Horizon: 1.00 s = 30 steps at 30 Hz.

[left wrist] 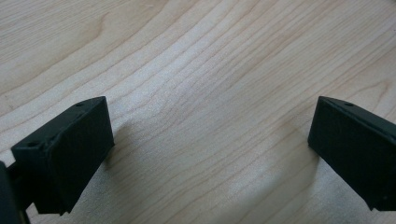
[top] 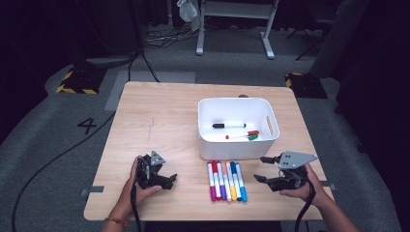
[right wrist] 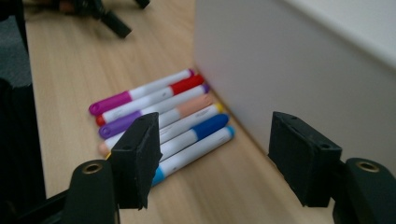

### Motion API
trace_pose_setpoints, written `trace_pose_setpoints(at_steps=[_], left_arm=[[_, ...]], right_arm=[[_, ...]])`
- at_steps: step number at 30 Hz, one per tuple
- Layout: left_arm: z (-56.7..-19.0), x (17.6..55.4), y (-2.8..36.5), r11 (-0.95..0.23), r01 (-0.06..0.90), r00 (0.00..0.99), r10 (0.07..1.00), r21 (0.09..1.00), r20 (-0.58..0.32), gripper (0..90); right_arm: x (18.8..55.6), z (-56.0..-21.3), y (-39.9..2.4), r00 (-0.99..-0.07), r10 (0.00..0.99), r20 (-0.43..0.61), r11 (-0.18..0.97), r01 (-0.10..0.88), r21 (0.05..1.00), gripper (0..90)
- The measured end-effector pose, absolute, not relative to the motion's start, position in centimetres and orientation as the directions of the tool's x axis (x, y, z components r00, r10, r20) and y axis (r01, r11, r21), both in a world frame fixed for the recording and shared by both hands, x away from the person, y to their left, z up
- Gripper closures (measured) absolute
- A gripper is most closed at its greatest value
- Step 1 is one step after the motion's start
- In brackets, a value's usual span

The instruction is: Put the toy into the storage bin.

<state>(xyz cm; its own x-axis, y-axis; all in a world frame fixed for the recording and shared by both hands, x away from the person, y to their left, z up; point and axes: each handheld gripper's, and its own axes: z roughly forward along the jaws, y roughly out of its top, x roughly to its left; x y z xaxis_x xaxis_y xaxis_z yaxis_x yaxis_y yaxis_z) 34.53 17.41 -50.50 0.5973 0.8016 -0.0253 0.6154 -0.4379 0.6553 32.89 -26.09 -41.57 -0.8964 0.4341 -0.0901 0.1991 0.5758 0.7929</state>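
My right gripper [top: 261, 168], jaws apart (nothing between them), points at the row of markers [top: 226, 181] beside the white bin [top: 208, 145].

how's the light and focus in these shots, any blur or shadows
High view: table well lit, floor around it dark. Left gripper view: wood grain sharp, soft shadows beside the open left gripper. Right gripper view: markers fairly crisp, bin wall and near right gripper soft.

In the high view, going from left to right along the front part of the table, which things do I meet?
Left claw → row of markers → right claw. Both claws are open and hold nothing; the white bin stands farther back, behind the markers.
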Motion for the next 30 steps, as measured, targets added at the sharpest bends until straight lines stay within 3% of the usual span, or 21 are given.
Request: trace_pose_setpoints(at_steps=[7, 23, 30], left_arm=[[-50.5, 34.5, 17.4, -0.434, 0.617, 0.595, 0.803, 0.656, -0.028, 0.3], [-50.5, 34.5, 17.4, -0.435, 0.617, 0.595, 0.803, 0.656, -0.028, 0.4], [-50.5, 34.5, 17.4, -0.435, 0.617, 0.596, 0.803, 0.656, -0.028, 0.4]], right_arm=[[32.3, -46.3, -24.1, -0.905, 0.423, -0.047, 0.621, 0.251, 0.743, 34.0], [32.3, -49.0, -23.5, -0.899, 0.438, -0.008, 0.642, 0.306, 0.703, 36.6], [32.9, -49.4, -26.1, -0.846, 0.533, -0.014, 0.611, 0.373, 0.698, 51.0]])
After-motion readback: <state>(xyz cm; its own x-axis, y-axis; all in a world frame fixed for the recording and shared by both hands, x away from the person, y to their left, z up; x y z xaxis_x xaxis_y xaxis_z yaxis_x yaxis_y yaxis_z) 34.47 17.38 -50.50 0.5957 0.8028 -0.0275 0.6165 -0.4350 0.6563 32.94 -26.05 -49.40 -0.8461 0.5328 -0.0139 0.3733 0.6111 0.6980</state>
